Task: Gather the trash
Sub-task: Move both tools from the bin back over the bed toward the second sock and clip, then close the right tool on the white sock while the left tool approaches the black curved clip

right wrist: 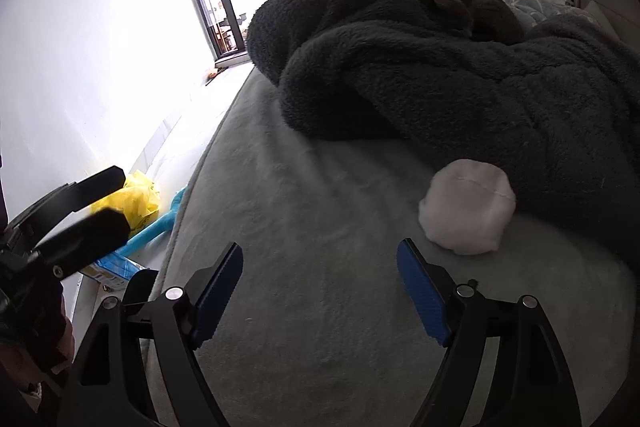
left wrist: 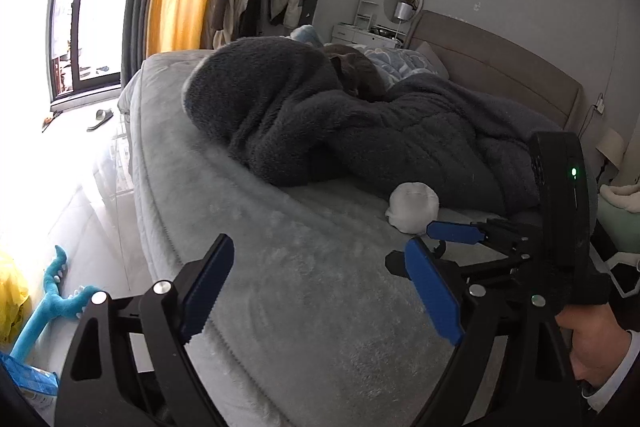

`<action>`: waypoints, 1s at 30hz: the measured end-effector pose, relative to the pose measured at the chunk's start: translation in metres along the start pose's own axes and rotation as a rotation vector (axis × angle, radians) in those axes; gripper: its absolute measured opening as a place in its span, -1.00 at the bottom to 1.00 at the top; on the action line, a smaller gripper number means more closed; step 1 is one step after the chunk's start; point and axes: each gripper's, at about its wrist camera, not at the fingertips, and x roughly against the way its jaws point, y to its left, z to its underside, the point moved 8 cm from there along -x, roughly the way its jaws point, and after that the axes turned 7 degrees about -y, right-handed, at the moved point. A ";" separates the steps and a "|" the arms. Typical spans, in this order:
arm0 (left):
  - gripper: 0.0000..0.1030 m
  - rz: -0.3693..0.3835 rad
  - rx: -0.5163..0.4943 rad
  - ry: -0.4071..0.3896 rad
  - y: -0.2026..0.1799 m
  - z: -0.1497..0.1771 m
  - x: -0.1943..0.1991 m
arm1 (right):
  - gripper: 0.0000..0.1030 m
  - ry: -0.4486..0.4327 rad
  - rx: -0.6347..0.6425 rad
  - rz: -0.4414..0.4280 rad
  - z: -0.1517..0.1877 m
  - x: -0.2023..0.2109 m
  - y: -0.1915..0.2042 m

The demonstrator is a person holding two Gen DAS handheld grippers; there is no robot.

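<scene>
A white crumpled wad (left wrist: 414, 205) (right wrist: 466, 205) lies on the grey bed sheet (left wrist: 304, 291) (right wrist: 304, 187), against the edge of a dark fleece blanket (left wrist: 320, 115) (right wrist: 460, 87). My left gripper (left wrist: 320, 255) is open over the sheet with nothing between its blue pads; the wad is ahead and to its right. My right gripper (right wrist: 320, 255) is open too and holds nothing, with the wad just beyond its right finger (right wrist: 420, 291). In the left wrist view one of the right gripper's fingers (left wrist: 454, 231) reaches close under the wad. In the right wrist view the left gripper (right wrist: 124, 199) shows at the left edge.
A grey cat (left wrist: 356, 75) (right wrist: 472, 7) sleeps on the blanket. On the floor beside the bed lie a yellow plastic bag (right wrist: 136, 199) (left wrist: 12, 291), a blue plush toy (left wrist: 52, 303) (right wrist: 160, 223) and a blue-white packet (left wrist: 32, 379) (right wrist: 116, 269). A slipper (left wrist: 100, 119) lies by the window.
</scene>
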 end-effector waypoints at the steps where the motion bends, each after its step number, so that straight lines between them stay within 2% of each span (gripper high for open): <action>1: 0.73 0.005 -0.009 0.009 -0.005 0.002 -0.005 | 0.56 -0.005 -0.007 0.007 -0.002 0.001 -0.008; 11: 0.73 0.108 -0.033 0.078 -0.049 0.016 -0.052 | 0.58 -0.025 -0.080 0.082 -0.011 0.006 -0.076; 15: 0.73 0.150 -0.085 0.115 -0.066 0.026 -0.069 | 0.58 -0.011 -0.104 0.096 -0.011 -0.002 -0.097; 23: 0.69 0.262 -0.124 0.225 -0.093 0.049 -0.100 | 0.58 0.022 -0.214 0.026 -0.008 -0.026 -0.127; 30: 0.59 0.336 -0.115 0.258 -0.107 0.053 -0.113 | 0.58 0.047 -0.229 -0.014 -0.008 -0.042 -0.132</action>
